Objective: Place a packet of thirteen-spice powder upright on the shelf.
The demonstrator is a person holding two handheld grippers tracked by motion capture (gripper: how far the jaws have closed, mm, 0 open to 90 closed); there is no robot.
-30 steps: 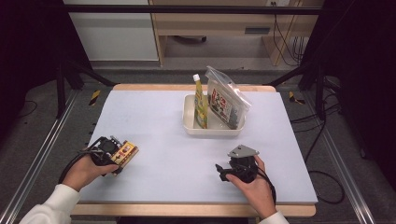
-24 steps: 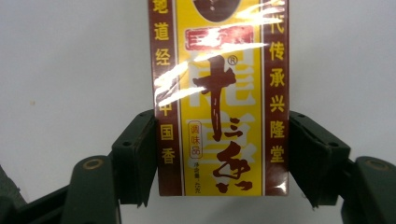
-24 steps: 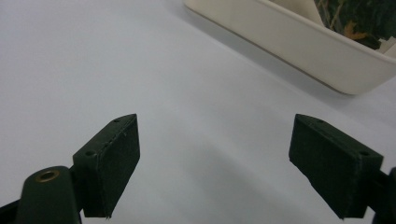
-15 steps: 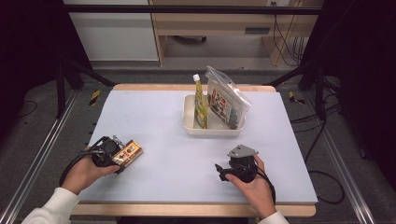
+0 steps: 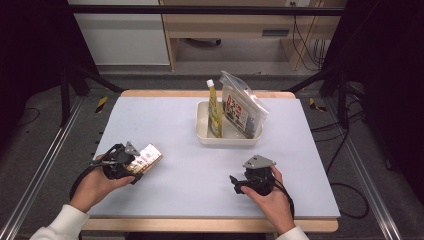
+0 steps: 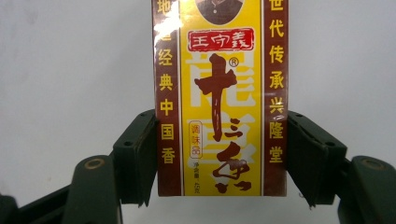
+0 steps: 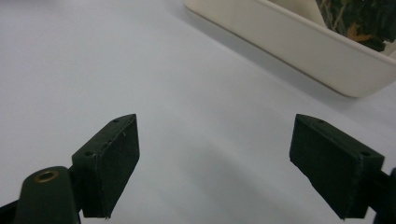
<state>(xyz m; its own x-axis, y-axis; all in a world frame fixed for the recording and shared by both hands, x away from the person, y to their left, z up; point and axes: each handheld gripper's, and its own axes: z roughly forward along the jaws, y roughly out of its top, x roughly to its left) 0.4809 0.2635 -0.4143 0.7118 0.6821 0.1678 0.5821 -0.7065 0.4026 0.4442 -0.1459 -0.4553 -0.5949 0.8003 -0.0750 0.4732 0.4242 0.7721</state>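
Step in hand, as judged: carrying a seasoning box (image 6: 219, 98) to the tray (image 5: 202, 125). The left gripper (image 5: 131, 161) has its jaws pressed on both long sides of the box, held at the near left of the table (image 5: 165, 115). The right gripper (image 5: 239, 183) rests near right, jaws wide, nothing between them. The tray, far centre, already holds a bottle (image 5: 215, 107) and a bag (image 5: 242, 107). Next move calls for a carry right and far, then release at a free spot.

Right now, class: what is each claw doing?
Left claw: closed on the seasoning box.
Right claw: open, holding nothing, over the table.
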